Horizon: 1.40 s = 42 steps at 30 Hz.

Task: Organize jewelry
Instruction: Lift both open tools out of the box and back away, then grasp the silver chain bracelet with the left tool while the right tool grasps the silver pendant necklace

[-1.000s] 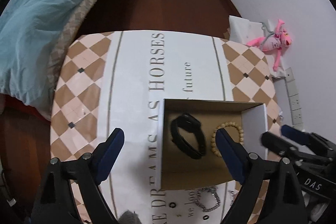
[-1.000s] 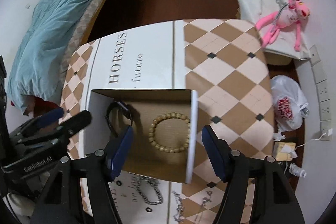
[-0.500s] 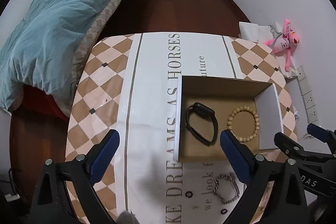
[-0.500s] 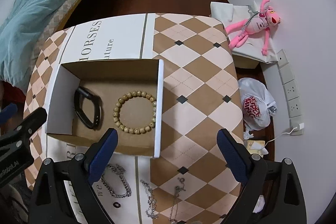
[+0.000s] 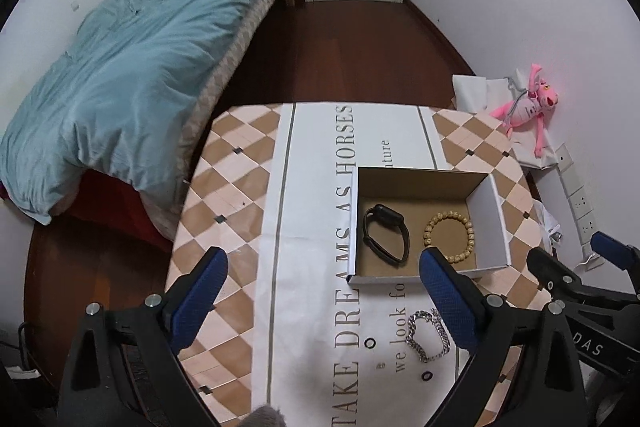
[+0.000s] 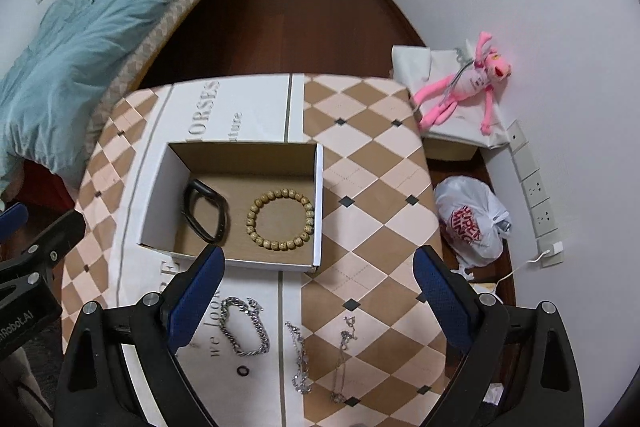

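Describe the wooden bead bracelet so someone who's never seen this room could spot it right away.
On the checkered table stands an open cardboard box. Two things lie inside: the bead bracelet is the right one, by the white wall. It is a tan ring of round beads; its neighbour is a black wristband.

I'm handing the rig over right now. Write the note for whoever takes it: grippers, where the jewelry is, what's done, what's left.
Left gripper: open, empty, jaws just opened wider.
Right gripper: open, empty, jaws just opened wider.
Both are above the near edge of the table.
Done: black band and bead bracelet lie in the box.
Left, on the table in front of the box: chunky chain bracelet, two thin chains and a small black ring.
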Tool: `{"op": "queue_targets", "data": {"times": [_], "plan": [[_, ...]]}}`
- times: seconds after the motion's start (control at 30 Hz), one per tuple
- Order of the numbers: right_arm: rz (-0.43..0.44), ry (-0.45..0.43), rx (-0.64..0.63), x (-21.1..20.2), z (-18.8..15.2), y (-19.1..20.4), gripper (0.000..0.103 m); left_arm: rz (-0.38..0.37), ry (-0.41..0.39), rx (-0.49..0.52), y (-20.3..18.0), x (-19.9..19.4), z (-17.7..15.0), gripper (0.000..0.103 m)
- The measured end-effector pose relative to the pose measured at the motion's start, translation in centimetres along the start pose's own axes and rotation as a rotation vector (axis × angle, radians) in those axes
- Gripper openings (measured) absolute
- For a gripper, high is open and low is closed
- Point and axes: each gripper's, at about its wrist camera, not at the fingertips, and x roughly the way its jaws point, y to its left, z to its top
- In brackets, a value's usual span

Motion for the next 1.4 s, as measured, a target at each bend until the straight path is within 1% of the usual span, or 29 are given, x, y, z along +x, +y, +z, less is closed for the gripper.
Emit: {"op": "queue_targets", "data": {"times": [0.2, 0.47, 0.53, 0.6, 0.7, 0.8, 0.9, 1.0, 1.1, 1.2, 1.3, 1.37, 1.4], "plan": [[-0.007, -0.062, 0.011, -3.8, -0.5, -0.1, 0.096, -0.012, -0.043, 0.000, 0.2, -2.9, -0.4, 0.098], [0.027, -0.108, 0.023, -7.2, -1.6, 0.0, 0.096, -0.030, -0.079, -0.013, 0.6, -5.6, -1.3, 0.098], [0.043, -0.112, 0.035, -7.6, -2.1, -0.2, 0.096, -0.014, -0.066, -0.017, 0.6, -5.6, -1.7, 0.098], [0.051, -0.105, 0.054, -7.6, -2.7, -0.6, 0.096, -0.022, -0.057, -0.021, 0.5, -5.4, -2.2, 0.098], [0.060, -0.073, 0.095, -6.6, -4.0, -1.9, 0.097, -0.020, -0.039, -0.017, 0.2, -4.5, -3.6, 0.098], [0.041, -0.004, 0.140, -4.2, -5.7, -3.8, 0.097, 0.009, -0.016, -0.009, -0.5, -3.0, -5.1, 0.098], [0.036, 0.076, 0.198, -1.1, -8.1, -5.7, 0.096, 0.024, 0.037, -0.005, -1.2, -0.6, -6.7, 0.098], [0.037, 0.157, 0.241, 2.1, -10.9, -7.4, 0.095, 0.032, 0.108, 0.004, -2.0, 1.9, -8.7, 0.098], [0.047, 0.239, 0.258, 5.2, -13.9, -7.9, 0.081, 0.033, 0.172, 0.023, -2.9, 3.9, -10.6, 0.098], [0.063, 0.279, 0.255, 7.0, -16.1, -7.5, 0.071, 0.036, 0.231, 0.041, -3.7, 5.4, -12.3, 0.098], [0.082, 0.287, 0.245, 8.0, -17.3, -7.0, 0.061, 0.037, 0.268, 0.045, -4.1, 6.4, -13.4, 0.098], [0.084, 0.291, 0.230, 8.4, -17.8, -6.6, 0.052, 0.038, 0.283, 0.049, -4.4, 6.8, -14.0, 0.098], [0.071, 0.285, 0.214, 8.5, -18.0, -6.3, 0.044, 0.040, 0.291, 0.051, -4.4, 7.0, -14.2, 0.098]]}}
